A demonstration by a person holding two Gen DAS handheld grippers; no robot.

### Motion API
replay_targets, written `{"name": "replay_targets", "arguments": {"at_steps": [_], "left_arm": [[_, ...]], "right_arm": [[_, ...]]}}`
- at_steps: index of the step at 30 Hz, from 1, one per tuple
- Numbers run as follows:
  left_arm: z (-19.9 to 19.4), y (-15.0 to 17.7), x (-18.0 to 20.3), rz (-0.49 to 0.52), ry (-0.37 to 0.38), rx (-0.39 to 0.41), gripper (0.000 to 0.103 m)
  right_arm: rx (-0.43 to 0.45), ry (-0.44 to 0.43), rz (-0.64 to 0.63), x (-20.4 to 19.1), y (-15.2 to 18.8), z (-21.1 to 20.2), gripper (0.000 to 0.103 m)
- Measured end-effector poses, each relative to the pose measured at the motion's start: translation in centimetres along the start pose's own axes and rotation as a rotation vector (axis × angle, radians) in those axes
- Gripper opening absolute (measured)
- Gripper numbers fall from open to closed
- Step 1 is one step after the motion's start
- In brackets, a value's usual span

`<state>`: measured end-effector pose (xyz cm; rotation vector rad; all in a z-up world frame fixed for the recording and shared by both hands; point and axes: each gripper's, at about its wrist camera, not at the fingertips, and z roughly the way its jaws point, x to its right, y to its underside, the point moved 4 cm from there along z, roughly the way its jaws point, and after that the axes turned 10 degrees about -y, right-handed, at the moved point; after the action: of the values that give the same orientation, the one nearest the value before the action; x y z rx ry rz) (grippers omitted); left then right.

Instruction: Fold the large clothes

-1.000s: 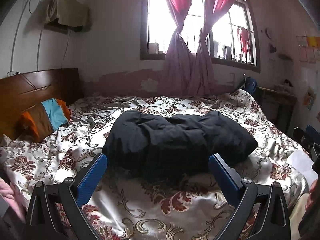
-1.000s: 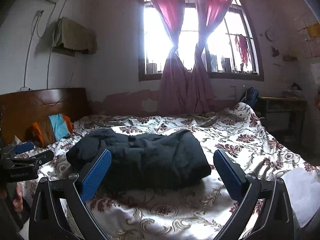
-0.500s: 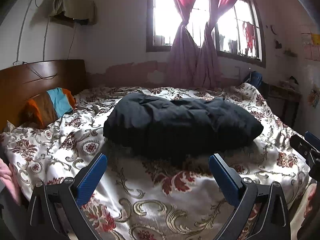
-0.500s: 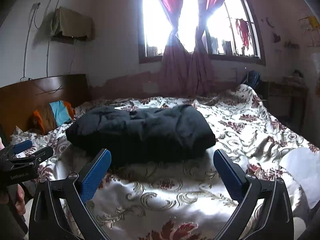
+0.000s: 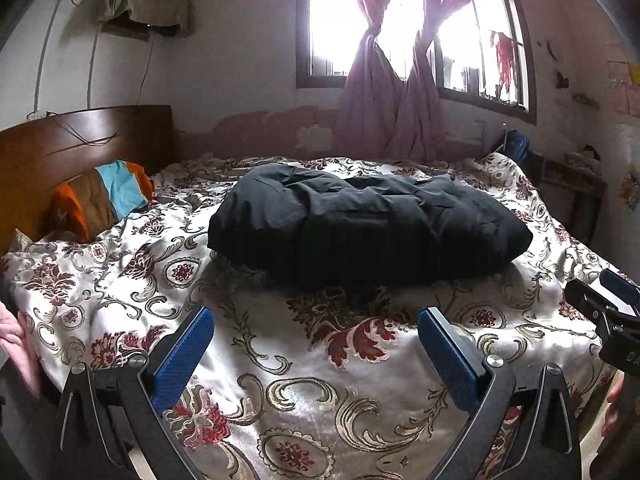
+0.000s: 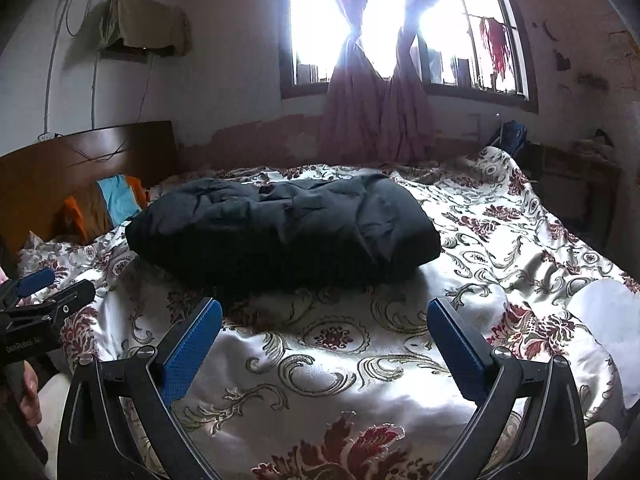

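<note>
I had both grippers hovering over the near edge of the bed (image 5: 320, 392), nothing held. Left gripper (image 5: 316, 344) jaws were wide apart, blue pads (image 5: 182, 360) empty, floral bedspread visible between them. Right gripper (image 6: 324, 340) jaws were equally spread, empty too. The black padded jacket (image 5: 368, 224) lay bundled in a bulky folded heap mid-bed, beyond both grippers and touching neither; in the right wrist view it sat left of centre (image 6: 280, 228). An orange, brown and blue pillow (image 5: 100, 200) leaned at the wooden headboard (image 5: 80, 140) on the far left. Tied pink curtains (image 5: 392, 92) hung at the window on the far wall. The right gripper's tip showed at the right edge of the left wrist view.
</note>
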<state>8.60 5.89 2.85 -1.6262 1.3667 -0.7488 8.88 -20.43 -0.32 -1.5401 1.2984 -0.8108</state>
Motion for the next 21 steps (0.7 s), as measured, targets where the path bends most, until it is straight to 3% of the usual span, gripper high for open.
{"name": "replay_targets", "arguments": {"at_steps": [21], "left_arm": [[-0.01,0.35,0.01,0.001,0.006,-0.011,0.103]], "right_arm": [[-0.004,0.001,0.006,0.17,0.17,0.13,0.101]]}}
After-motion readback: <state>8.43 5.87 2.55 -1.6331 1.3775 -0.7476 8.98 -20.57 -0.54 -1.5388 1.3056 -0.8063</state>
